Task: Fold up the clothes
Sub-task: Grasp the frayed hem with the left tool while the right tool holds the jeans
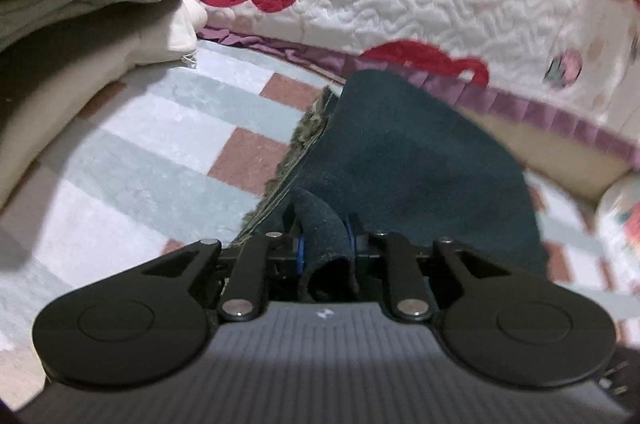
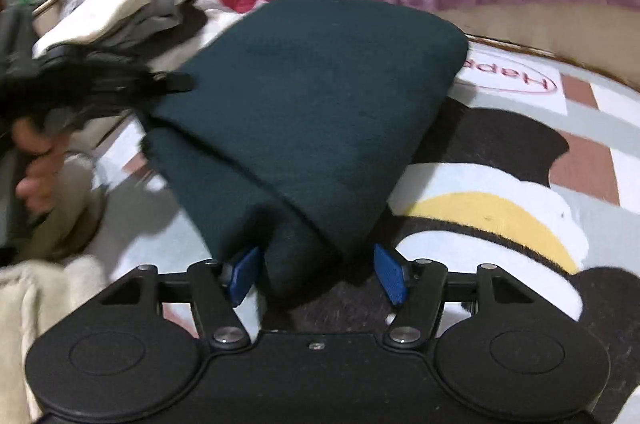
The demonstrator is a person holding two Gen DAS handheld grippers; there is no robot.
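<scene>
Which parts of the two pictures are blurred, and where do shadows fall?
Left wrist view: the quilt smears toward the right edge; shadow lies on the checked blanket at left. Right wrist view: the person's hand is motion-blurred; the dark green garment shades the blanket beneath.

Both tools are matte black: the left gripper (image 1: 325,252) has a ribbed grey top plate with a small white logo, the right gripper (image 2: 318,274) a plain black one with a centre screw. Round disc housings, silver pivot pins and blue pads (image 2: 390,276) complete each
</scene>
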